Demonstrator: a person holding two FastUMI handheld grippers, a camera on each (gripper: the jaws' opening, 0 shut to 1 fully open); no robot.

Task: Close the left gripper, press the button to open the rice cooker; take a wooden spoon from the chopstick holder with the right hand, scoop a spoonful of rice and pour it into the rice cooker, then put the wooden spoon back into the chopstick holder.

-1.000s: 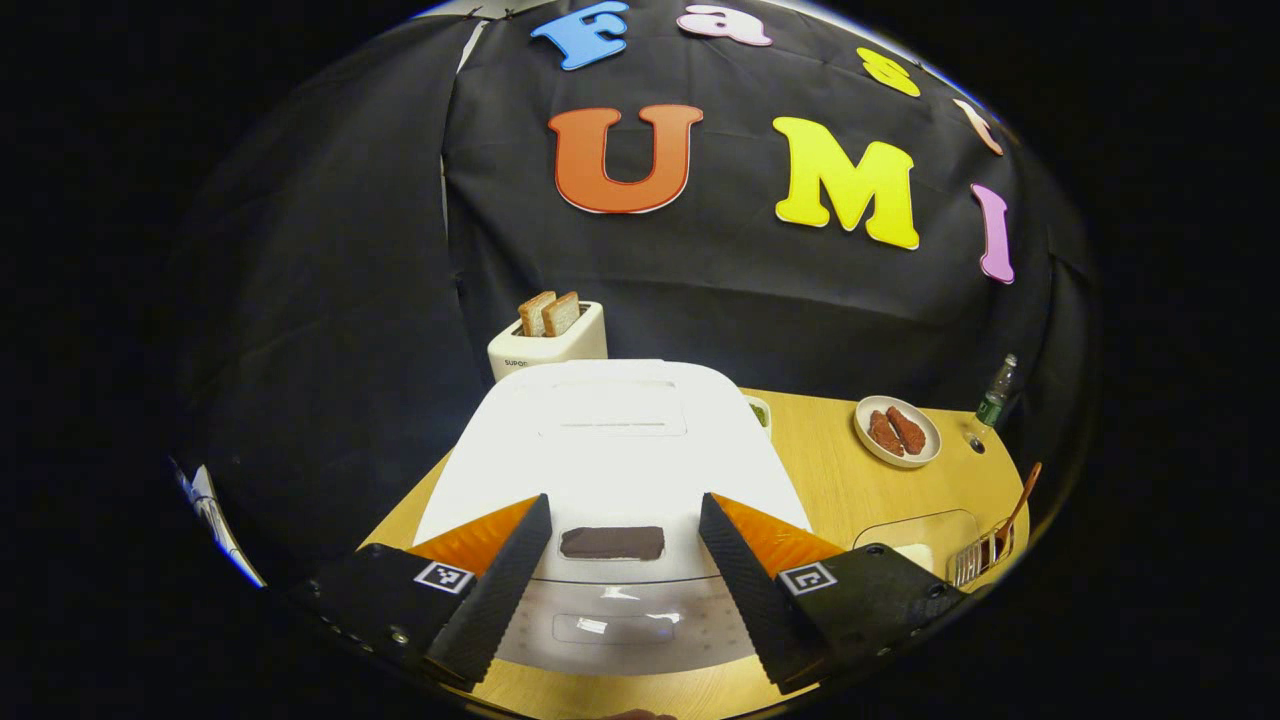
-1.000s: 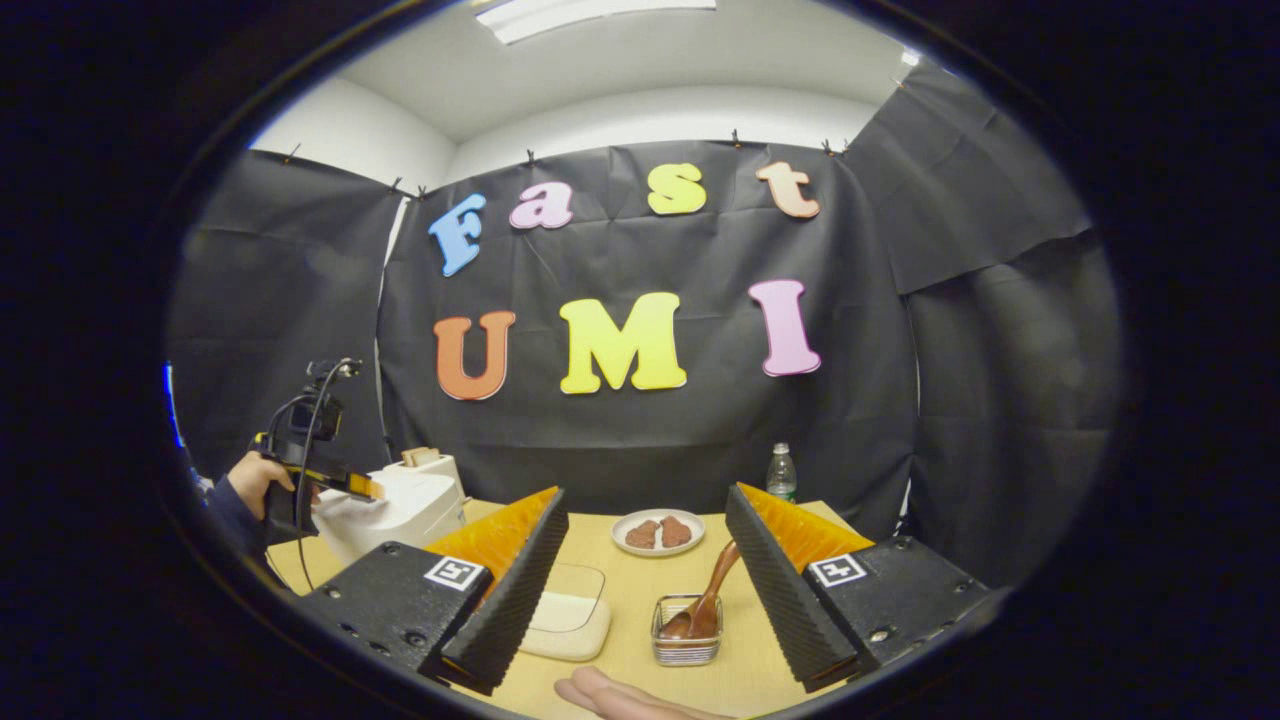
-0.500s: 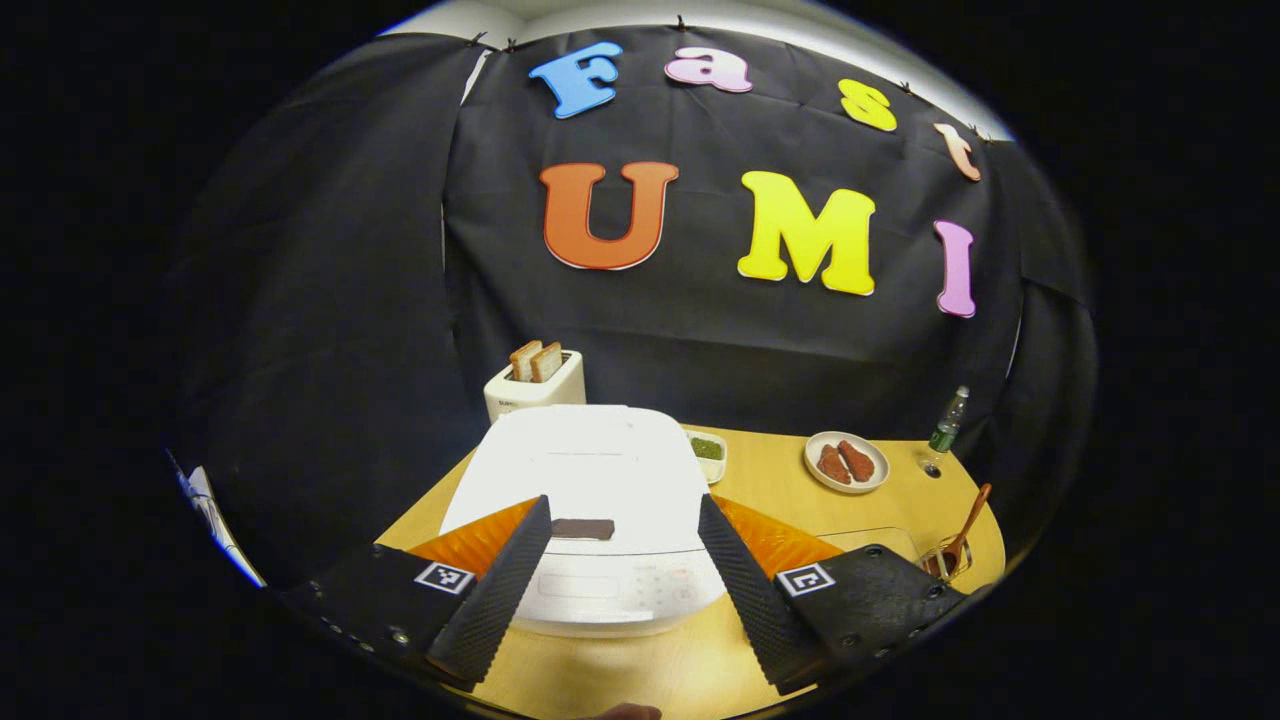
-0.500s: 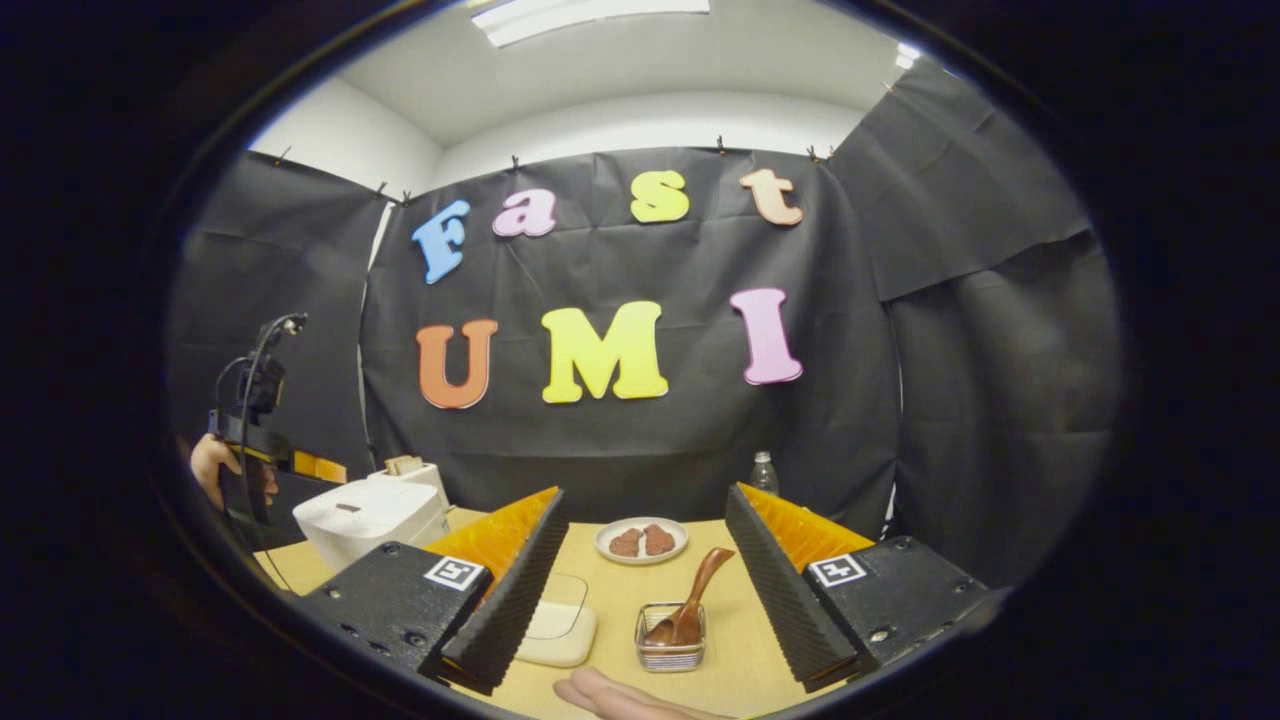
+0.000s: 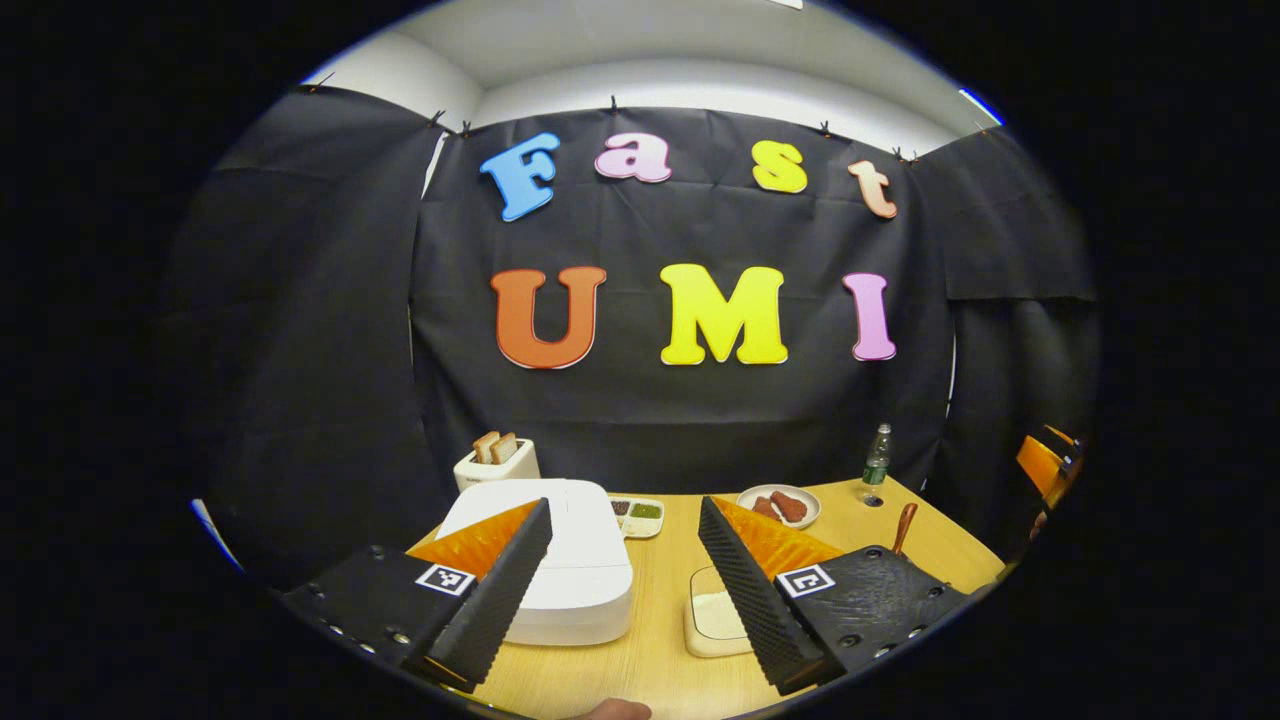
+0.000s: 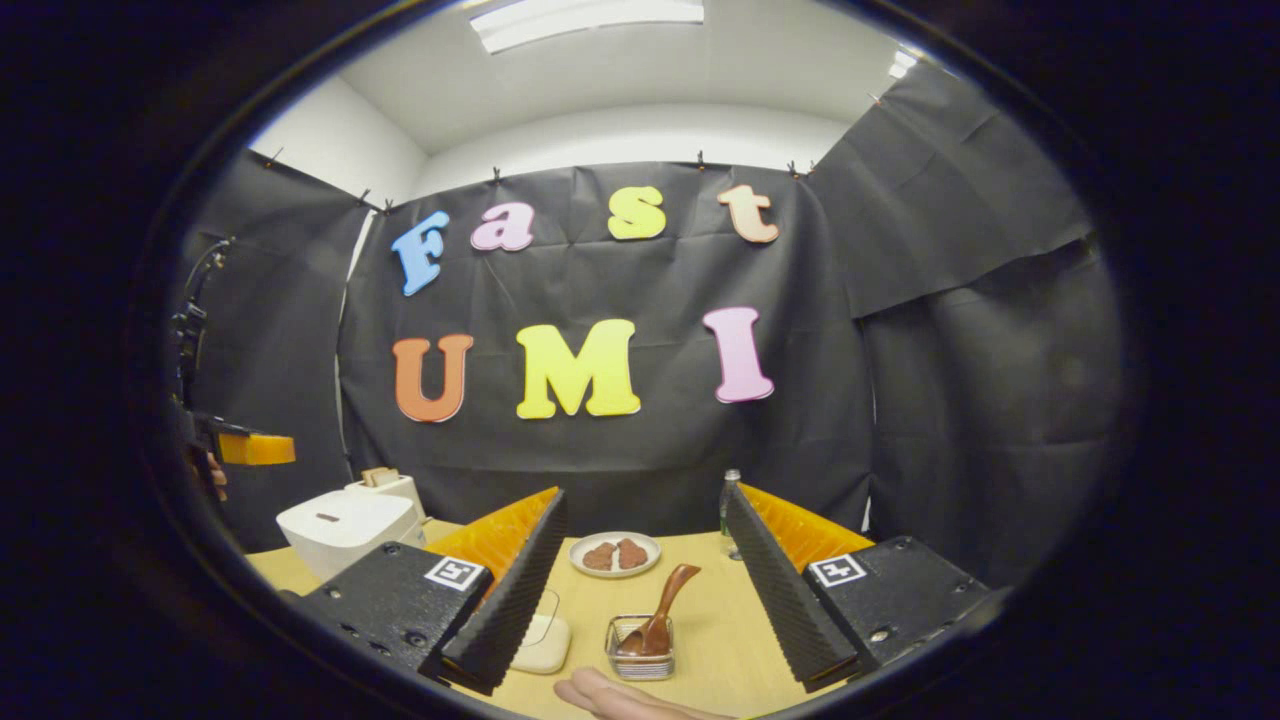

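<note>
The white rice cooker (image 5: 575,575) stands on the wooden table with its lid down, just beyond my left gripper (image 5: 622,512), which is open and holds nothing. In the right gripper view the cooker (image 6: 338,528) is far off to the left, with the left gripper (image 6: 245,449) raised above it. The wooden spoon (image 6: 661,612) leans in a small wire chopstick holder (image 6: 640,658), a little ahead of my open, empty right gripper (image 6: 645,497). A shallow rice container (image 6: 541,640) lies left of the holder; it also shows by the right finger (image 5: 712,620).
A toaster (image 5: 494,462) with two bread slices stands behind the cooker. A small divided dish (image 5: 637,513), a plate of brown food (image 6: 614,553) and a water bottle (image 5: 877,462) sit toward the back. A hand (image 6: 620,697) shows at the bottom edge.
The left gripper has drawn back and risen away from the cooker, which now looks small and farther off. The right gripper also backed off a little. Both stay open; the lid stays down.
</note>
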